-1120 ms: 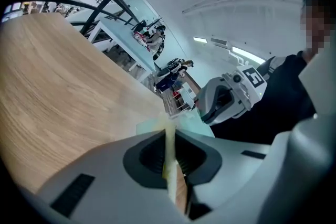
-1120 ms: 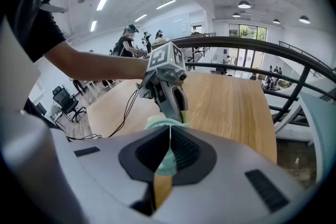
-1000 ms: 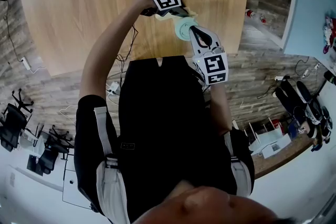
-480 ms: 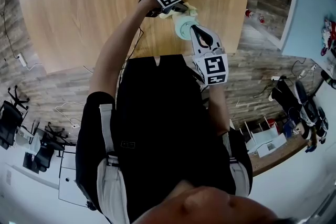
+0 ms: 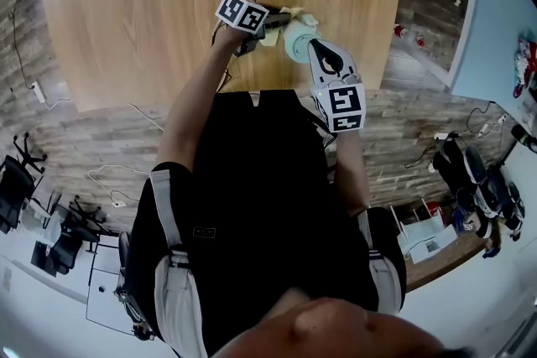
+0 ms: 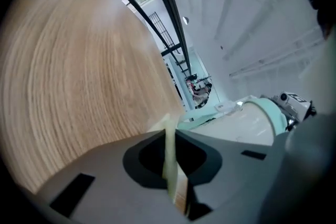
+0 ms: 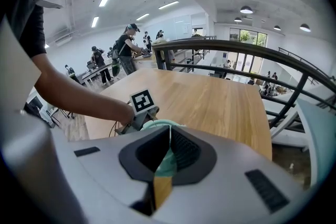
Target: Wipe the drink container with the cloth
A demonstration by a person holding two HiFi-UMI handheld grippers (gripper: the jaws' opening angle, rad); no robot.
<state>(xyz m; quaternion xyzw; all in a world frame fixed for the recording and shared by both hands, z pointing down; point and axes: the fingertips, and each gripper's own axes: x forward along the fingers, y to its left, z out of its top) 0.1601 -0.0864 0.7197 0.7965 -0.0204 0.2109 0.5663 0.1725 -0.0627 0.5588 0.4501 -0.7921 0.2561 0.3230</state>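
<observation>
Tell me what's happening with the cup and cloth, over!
Left gripper shut on cloth, beside cup. Right gripper shut on cup. Nothing in the way. Over.

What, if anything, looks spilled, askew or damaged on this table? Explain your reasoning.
Nothing stands out. The drink container stands upright on the table, gripped by the right tool. The left tool pinches the yellow cloth beside it. No spill shows on the wood.
</observation>
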